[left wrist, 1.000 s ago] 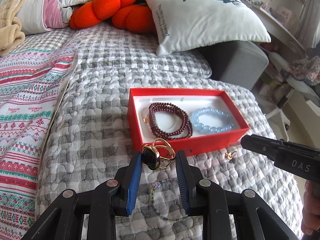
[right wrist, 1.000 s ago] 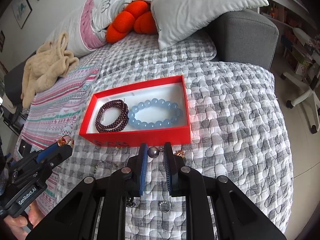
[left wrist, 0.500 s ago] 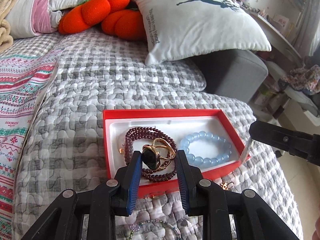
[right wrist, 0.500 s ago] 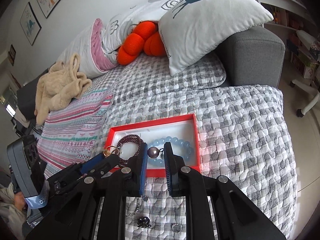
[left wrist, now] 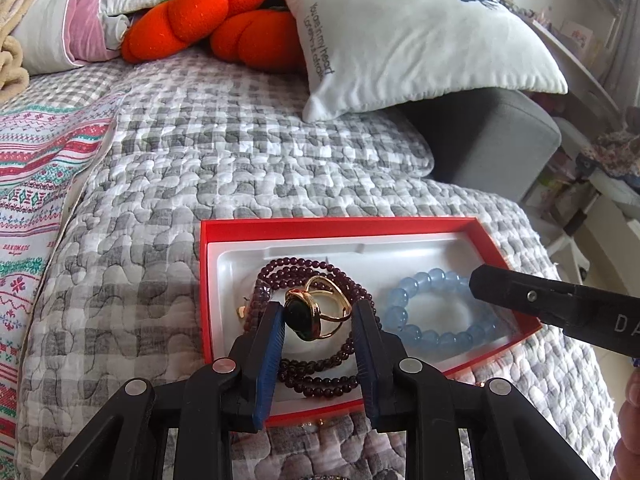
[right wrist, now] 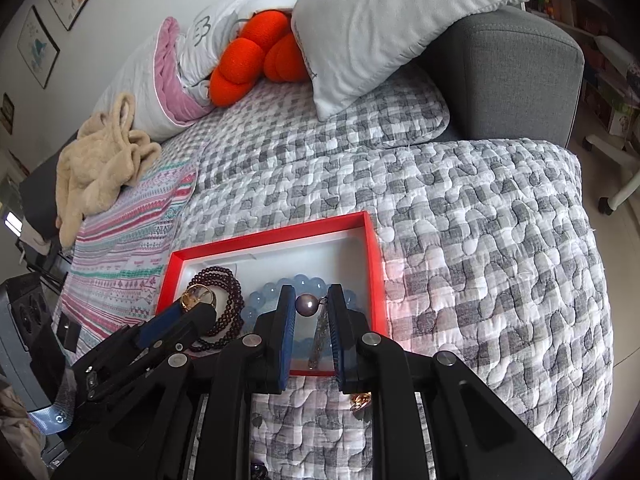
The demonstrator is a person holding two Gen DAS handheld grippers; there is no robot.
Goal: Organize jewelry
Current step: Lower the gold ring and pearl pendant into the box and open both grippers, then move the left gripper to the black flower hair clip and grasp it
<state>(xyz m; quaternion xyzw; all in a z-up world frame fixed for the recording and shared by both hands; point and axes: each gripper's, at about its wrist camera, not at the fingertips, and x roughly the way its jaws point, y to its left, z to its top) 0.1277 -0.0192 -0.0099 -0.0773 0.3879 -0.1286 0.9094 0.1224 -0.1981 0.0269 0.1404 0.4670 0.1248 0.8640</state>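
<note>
Red card walls framed the jewelry box (left wrist: 472, 225), which lay on a grey checked quilt (left wrist: 168, 216). Left wrist view: the left gripper (left wrist: 319, 322) was closed on a gold ring (left wrist: 316, 312) with a dark stone, the stone against one blue pad and the band toward the other. The ring hung above the dark red bead bracelet (left wrist: 320, 376) that lay coiled in the left half of the box. A pale blue bead bracelet (left wrist: 416, 308) lay in the right half, and the tip of the right gripper (left wrist: 556, 308) reached in over it from the right.

Right wrist view: the right gripper (right wrist: 311, 306) stood nearly closed, pinching a small dark pearl earring (right wrist: 306, 303) between its pads, directly over the blue bracelet (right wrist: 304, 280). The left gripper (right wrist: 176, 316) entered from the left with the ring (right wrist: 198, 295) at its tip. Other small pieces remained on the quilt (right wrist: 480, 264) below the near wall of the box (right wrist: 374, 264), among them a gold-coloured one (right wrist: 360, 400).

Step in hand, as judged: carrying two pieces into the box at once. The next move would call for lowering each gripper toward the white lining, then opening the jaws so that the ring and the earring drop clear of the beads rather than snag on them.
</note>
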